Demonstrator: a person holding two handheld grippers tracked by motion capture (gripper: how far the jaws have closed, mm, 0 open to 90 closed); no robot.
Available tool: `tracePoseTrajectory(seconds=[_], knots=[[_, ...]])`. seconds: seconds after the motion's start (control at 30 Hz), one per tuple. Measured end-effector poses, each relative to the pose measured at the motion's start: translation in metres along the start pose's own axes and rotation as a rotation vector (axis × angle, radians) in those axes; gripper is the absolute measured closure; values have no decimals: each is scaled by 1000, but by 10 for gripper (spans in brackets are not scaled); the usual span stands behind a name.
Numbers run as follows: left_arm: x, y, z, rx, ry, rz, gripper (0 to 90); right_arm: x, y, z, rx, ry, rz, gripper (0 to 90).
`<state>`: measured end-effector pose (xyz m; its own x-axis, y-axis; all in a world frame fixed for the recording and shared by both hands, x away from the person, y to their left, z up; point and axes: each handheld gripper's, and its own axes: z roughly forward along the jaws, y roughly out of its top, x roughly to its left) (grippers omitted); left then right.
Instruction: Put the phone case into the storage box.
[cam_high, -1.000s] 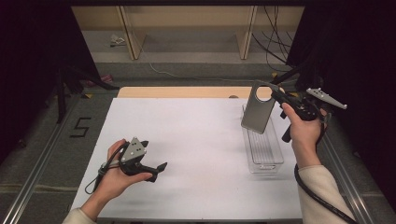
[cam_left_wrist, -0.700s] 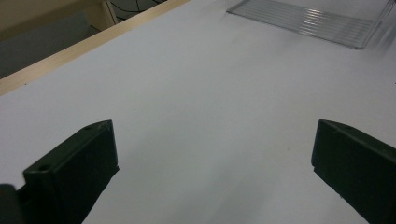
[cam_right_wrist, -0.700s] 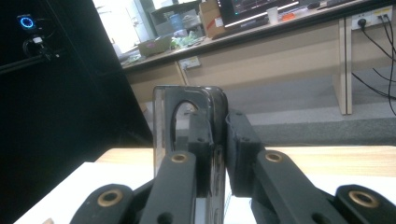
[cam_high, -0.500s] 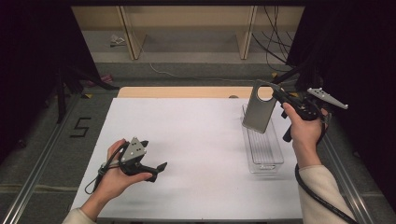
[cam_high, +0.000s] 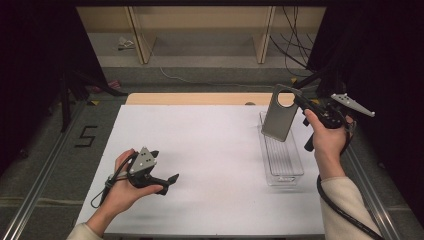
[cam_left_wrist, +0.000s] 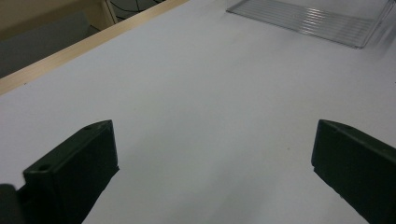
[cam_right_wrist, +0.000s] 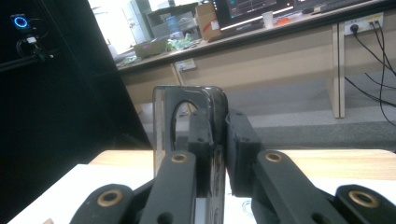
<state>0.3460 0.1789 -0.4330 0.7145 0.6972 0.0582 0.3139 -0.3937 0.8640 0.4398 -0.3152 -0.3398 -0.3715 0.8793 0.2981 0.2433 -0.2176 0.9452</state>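
Holding: right gripper (cam_high: 300, 102) is clamping its fingers on the grey plate's (cam_high: 280, 117) top edge, right of centre in frame.
Done: plate is hanging above the clear tray (cam_high: 282, 160).
Left: lowering it in.
Idle: left gripper (cam_high: 167, 180) is resting lower left on the surface (cam_high: 200, 145), fingers apart.

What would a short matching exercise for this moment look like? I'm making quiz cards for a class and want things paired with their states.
Things:
1. left gripper
2. right gripper
3. grey panel
4. clear tray

States:
A. resting on the white table
B. open, holding nothing
C. lifted, hanging above the tray's far end
D. shut on the panel's top edge

Pairs: 1-B, 2-D, 3-C, 4-A
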Motion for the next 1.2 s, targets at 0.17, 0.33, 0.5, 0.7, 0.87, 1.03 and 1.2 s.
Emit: tracePoseTrajectory(seconds=[0.17, 0.33, 0.5, 0.7, 0.87, 1.03, 1.2], knots=[[0, 0, 0, 1, 1, 0, 0, -1, 1, -1, -1, -6, -3, 825], [0, 0, 0, 0, -1, -1, 0, -2, 1, -1, -2, -12, -6, 825], [0, 0, 0, 0, -1, 0, 1, -3, 1, 0, -3, -15, -10, 825], [0, 0, 0, 1, 0, 1, 1, -5, 1, 0, -4, -22, -15, 825], [-1, 0, 0, 1, -1, 3, 1, -6, 1, 1, 0, -27, -22, 825], [-1, 0, 0, 1, -2, 1, 1, -6, 2, 3, 2, -30, -26, 825], [-1, 0, 0, 1, -3, 1, 1, -6, 2, 3, 4, -35, -32, 825]])
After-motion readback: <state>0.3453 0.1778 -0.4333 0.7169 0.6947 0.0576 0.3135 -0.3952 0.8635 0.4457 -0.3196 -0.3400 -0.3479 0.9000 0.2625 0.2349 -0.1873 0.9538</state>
